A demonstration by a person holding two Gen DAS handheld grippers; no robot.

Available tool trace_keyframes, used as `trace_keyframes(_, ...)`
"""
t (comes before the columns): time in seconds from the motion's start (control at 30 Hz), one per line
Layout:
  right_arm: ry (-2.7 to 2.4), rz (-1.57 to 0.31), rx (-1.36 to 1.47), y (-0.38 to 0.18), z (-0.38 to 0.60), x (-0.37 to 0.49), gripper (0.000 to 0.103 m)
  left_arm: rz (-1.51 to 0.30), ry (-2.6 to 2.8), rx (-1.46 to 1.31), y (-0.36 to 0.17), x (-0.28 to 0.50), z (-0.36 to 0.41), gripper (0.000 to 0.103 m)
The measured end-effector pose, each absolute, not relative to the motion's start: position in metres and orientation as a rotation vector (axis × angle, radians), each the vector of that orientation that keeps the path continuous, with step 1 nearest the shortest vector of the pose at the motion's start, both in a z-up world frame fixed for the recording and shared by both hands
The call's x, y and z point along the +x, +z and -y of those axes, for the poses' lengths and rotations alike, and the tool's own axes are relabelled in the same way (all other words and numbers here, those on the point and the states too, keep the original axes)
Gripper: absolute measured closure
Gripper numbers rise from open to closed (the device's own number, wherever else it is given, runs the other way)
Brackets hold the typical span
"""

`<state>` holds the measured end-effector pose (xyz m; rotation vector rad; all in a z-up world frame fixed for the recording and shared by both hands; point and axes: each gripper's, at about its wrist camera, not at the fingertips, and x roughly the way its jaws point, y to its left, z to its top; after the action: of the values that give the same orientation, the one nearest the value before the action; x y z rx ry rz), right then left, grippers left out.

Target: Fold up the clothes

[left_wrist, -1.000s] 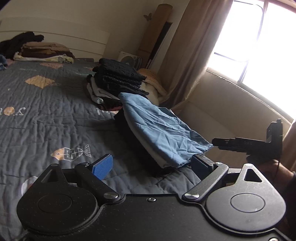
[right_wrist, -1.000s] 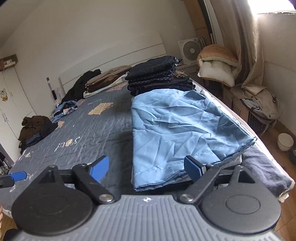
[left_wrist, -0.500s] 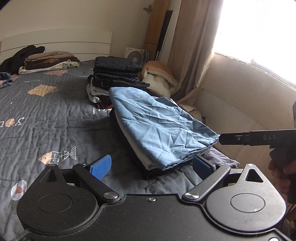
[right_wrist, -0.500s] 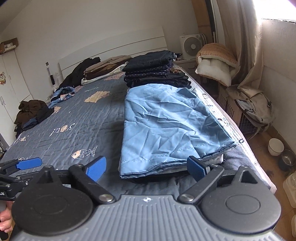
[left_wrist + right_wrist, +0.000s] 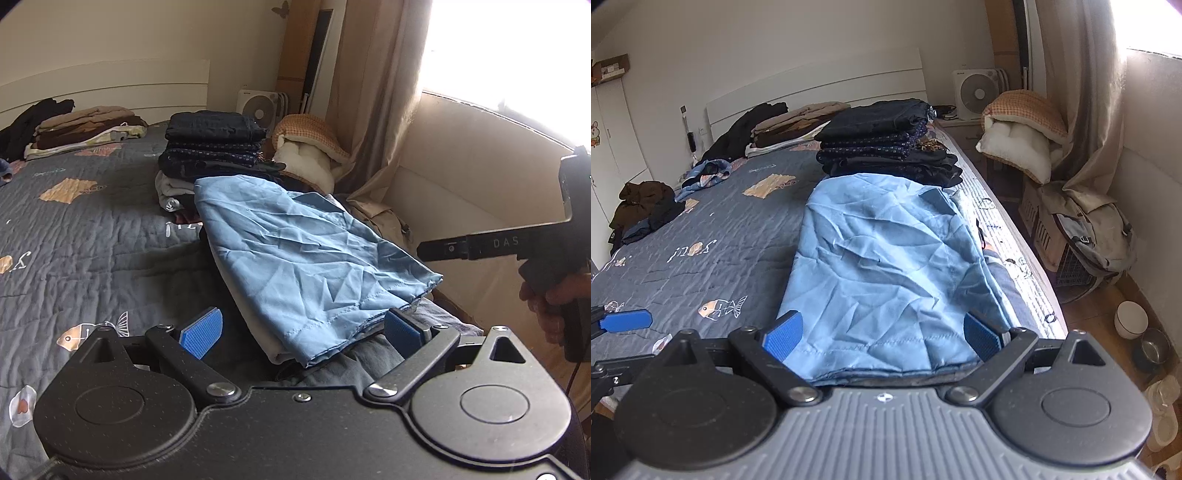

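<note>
Item 1, left gripper: I am holding it with the jaws spread wide and gripping nothing. Its blue pads are sitting at lower centre of the left wrist frame, either side of the near hem.

Item 2, blue garment: it is lying folded flat on top of a low pile of other folded pieces at the right edge of the bed. In the left view it is running from centre frame down toward lower centre, long axis slanting from upper left to lower right, near corner pointing at the right edge. In the right wrist view the same garment is filling the centre, long axis running straight up the frame away from the jaws.

Item 3, dark folded stack: it is standing just beyond the far end of the blue garment, upper centre of the right view.

Item 4, right gripper: I am holding it wide open too, empty, pads straddling the near hem. I judge this one the nearer and squarer to the garment; the left is coming at it from an angle.

Stage: the garment is already lying folded, which is fitting either a fold just finished or a piece awaiting one more fold.
</note>
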<state>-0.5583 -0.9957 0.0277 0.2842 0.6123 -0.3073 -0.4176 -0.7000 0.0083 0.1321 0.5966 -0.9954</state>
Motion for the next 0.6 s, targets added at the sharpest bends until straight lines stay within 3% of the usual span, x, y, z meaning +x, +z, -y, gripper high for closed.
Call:
trace_keyframes(0.23, -0.263, -0.645, 0.212, 0.053, 1.056, -0.483, 0.009, -0.628, -0.990, 0.079, 0.001, -0.405, 0.712, 0.008)
trace_keyframes(0.6, -0.171, -0.810, 0.178, 0.027, 1.144, -0.342, 0.010, -0.578, -0.951, 0.033, 0.004, -0.349, 0.793, 0.008)
